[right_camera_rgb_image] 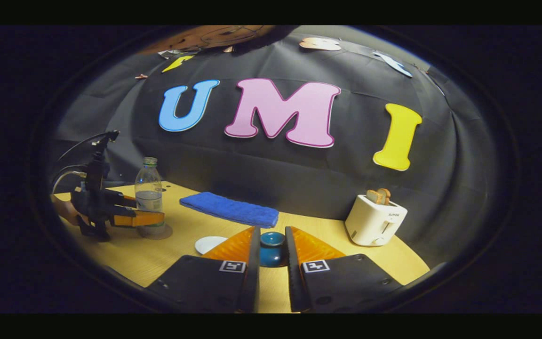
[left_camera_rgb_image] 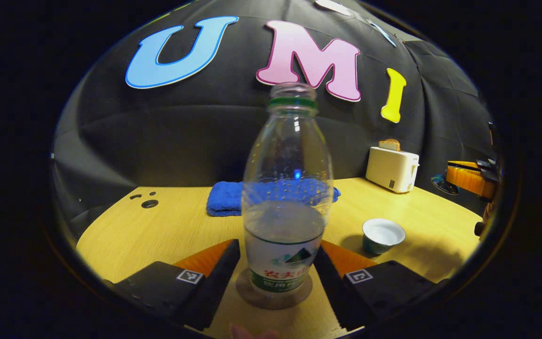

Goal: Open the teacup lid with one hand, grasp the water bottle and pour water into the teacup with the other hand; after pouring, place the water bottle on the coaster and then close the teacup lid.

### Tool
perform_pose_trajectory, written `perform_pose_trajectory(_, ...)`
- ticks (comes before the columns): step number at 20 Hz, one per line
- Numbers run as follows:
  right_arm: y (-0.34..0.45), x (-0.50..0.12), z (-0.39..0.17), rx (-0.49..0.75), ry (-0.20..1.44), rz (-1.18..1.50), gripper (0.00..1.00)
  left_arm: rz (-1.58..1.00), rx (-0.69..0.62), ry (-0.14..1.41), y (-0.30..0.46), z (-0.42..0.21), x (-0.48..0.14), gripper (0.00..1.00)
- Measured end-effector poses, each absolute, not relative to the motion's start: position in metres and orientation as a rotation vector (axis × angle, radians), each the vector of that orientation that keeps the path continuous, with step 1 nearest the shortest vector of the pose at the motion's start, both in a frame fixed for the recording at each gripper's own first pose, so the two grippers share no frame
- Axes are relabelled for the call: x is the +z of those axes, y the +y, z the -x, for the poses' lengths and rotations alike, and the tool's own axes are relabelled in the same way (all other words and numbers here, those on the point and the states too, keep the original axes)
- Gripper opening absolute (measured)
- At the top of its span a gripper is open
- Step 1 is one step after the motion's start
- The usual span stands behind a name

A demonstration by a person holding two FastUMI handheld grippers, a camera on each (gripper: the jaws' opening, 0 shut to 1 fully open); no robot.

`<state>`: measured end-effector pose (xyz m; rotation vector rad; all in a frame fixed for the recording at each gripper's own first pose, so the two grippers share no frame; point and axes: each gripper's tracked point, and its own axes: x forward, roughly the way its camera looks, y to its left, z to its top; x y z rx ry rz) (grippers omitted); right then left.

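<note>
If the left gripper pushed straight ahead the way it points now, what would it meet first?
The water bottle. It stands on the coaster right between the left gripper's open fingers, so the gripper body would likely reach it first; depth there is unclear.

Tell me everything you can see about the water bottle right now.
The water bottle is clear ribbed plastic with a green neck ring and no cap, holding water in its lower part. A white and green label wraps its base. It stands upright on a round brown coaster on the wooden table. The left claw straddles it, open, with narrow gaps at both fingers.
</note>
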<state>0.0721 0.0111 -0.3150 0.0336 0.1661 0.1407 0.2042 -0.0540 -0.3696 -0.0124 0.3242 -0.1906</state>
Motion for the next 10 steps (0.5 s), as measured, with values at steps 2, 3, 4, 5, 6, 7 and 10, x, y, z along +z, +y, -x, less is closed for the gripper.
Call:
perform_pose_trajectory(2,0.021,-0.316,-0.076,0.157,0.165,-0.063,0.34,0.021,-0.187,0.329,-0.053,-0.201,-0.371,0.97)
perform_pose_trajectory(3,0.027,-0.319,-0.080,0.169,0.168,-0.088,0.29,0.021,-0.185,0.334,-0.053,-0.199,-0.371,0.97)
perform_pose_trajectory(4,0.036,-0.323,-0.083,0.184,0.176,-0.116,0.34,0.011,-0.184,0.337,-0.053,-0.195,-0.372,0.97)
perform_pose_trajectory(5,0.044,-0.327,-0.086,0.196,0.184,-0.141,0.29,-0.003,-0.186,0.337,-0.053,-0.192,-0.373,0.97)
perform_pose_trajectory(6,0.052,-0.329,-0.090,0.205,0.184,-0.169,0.25,-0.015,-0.191,0.343,-0.054,-0.187,-0.375,0.97)
perform_pose_trajectory(7,0.059,-0.331,-0.094,0.211,0.184,-0.191,0.34,-0.019,-0.197,0.353,-0.057,-0.181,-0.376,0.97)
perform_pose_trajectory(10,0.078,-0.341,-0.104,0.228,0.193,-0.234,0.29,-0.008,-0.208,0.372,-0.061,-0.164,-0.381,0.96)
